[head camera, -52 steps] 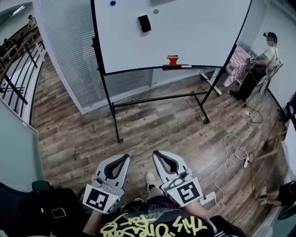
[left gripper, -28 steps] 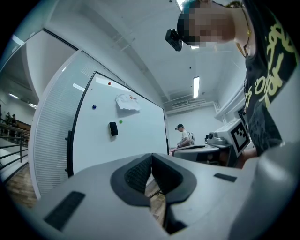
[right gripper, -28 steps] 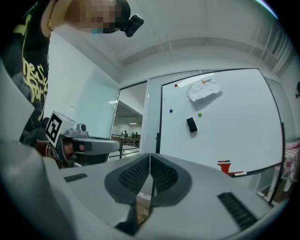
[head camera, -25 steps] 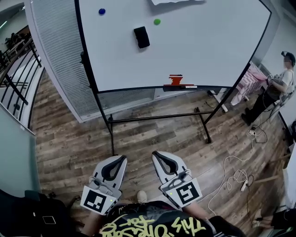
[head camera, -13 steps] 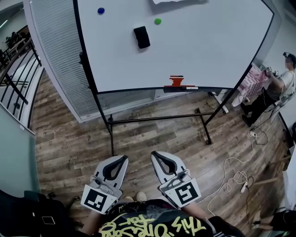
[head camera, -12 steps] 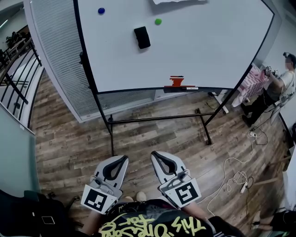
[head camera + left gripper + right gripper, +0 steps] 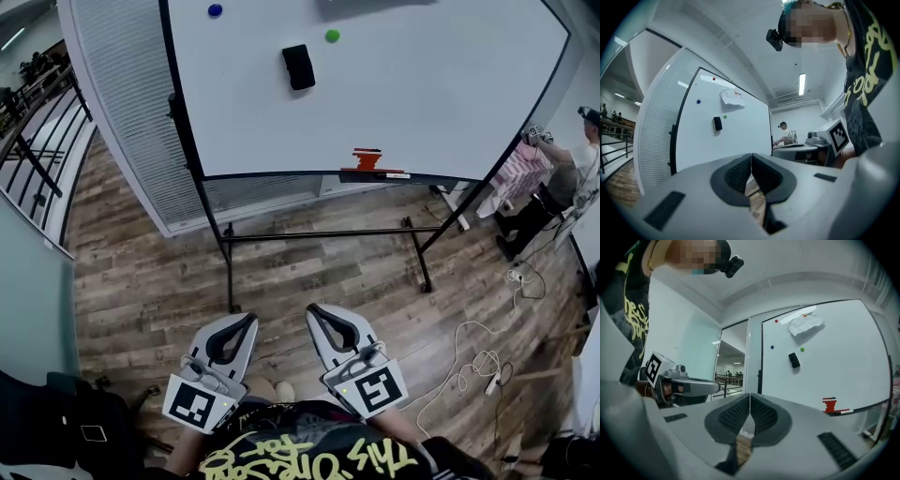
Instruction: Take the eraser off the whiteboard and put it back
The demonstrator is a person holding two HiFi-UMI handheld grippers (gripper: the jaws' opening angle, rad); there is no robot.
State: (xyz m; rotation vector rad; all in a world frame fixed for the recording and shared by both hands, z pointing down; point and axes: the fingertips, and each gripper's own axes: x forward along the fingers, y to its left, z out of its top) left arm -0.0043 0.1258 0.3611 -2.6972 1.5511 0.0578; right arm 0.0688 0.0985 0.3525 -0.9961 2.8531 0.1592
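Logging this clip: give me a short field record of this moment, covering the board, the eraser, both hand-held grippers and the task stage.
whiteboard: on a black stand, wood floor
eraser: black, stuck to the board, nothing touching it
blue magnet, green magnet: on the board, above the eraser
red item: on the board's bottom ledge
left hand-held gripper: jaws together, empty, well short of the board
right hand-held gripper: jaws together, empty, well short of the board
person: far right, beyond the board
task stage: eraser not yet taken off
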